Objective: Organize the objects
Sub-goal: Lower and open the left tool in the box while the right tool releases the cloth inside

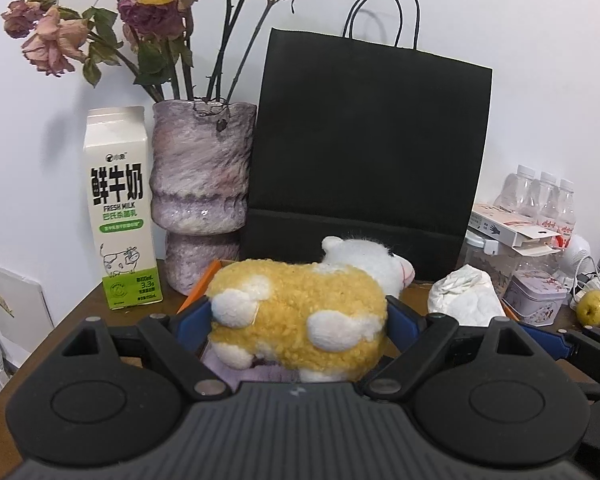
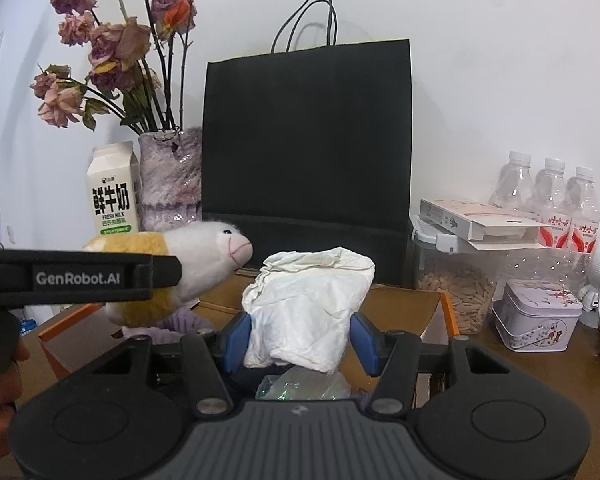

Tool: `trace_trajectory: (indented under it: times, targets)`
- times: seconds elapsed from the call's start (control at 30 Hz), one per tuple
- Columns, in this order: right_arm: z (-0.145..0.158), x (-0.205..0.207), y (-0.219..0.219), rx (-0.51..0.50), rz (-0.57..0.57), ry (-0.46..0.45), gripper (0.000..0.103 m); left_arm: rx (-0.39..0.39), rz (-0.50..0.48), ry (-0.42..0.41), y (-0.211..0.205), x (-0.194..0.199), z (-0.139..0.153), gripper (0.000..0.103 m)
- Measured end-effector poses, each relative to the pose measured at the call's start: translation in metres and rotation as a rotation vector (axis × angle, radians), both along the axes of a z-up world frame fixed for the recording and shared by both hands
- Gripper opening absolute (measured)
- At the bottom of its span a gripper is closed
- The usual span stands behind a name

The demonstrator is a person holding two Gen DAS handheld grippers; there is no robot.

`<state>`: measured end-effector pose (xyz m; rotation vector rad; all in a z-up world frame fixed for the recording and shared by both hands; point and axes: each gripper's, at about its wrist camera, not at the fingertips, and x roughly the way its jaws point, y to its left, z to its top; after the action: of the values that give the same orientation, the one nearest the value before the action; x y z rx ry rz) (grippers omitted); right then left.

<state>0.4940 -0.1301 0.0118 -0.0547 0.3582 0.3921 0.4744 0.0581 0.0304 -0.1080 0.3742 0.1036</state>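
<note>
Left tongs [image 1: 300, 316] around plush cow [image 1: 296, 316]

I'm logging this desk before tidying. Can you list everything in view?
plush cow: 1, yellow-white, in left gripper
tissue: 1, white, in right gripper
box: 1, orange, open, below both
bag: 1, black, at wall
vase: 1, purple, dried roses
milk carton: 1, white-green, left of vase
bottles: 3, clear, right
jar: 1, clear
tin: 1, lilac
pear: 1, yellow
left gripper: black
right gripper: black
</note>
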Motion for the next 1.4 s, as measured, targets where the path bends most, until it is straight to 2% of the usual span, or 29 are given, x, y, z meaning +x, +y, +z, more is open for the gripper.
trace_trajectory:
  times: [0.07,0.1,0.17,0.2,0.23,0.27,0.43,0.87,1.13,1.4]
  targets:
    - [-0.001,0.004,0.000,-0.005,-0.006,0.004,0.056,0.001,-0.001,0.002,0.000,0.004,-0.001,0.093]
    - [-0.001,0.007,0.000,-0.009,-0.010,0.007,0.062,0.001,-0.002,0.005,0.000,0.006,-0.002,0.095]
    - [-0.004,0.010,0.000,-0.021,-0.017,0.022,0.076,-0.006,-0.001,0.000,0.002,0.008,-0.003,0.099]
    - [-0.005,0.012,0.000,-0.022,-0.023,0.027,0.091,-0.012,0.004,-0.010,0.003,0.007,-0.004,0.103]
    - [-0.006,0.012,-0.001,-0.024,-0.032,0.028,0.101,-0.012,0.015,-0.019,0.004,0.007,-0.005,0.103]
    - [-0.007,0.013,-0.001,-0.027,-0.041,0.026,0.103,-0.010,0.024,-0.018,0.005,0.007,-0.005,0.103]
    - [-0.008,0.014,-0.002,-0.032,-0.050,0.037,0.103,-0.019,0.025,0.007,0.008,0.008,-0.006,0.103]
    - [-0.008,0.007,-0.004,-0.037,-0.047,0.058,0.103,-0.006,0.026,0.010,0.007,-0.002,-0.006,0.103]
    - [-0.004,-0.013,-0.007,-0.042,-0.033,0.047,0.103,-0.008,0.036,0.013,0.009,-0.025,-0.005,0.103]
    - [-0.002,-0.050,-0.013,-0.050,-0.014,0.042,0.103,-0.014,0.026,0.010,0.004,-0.062,-0.003,0.103]
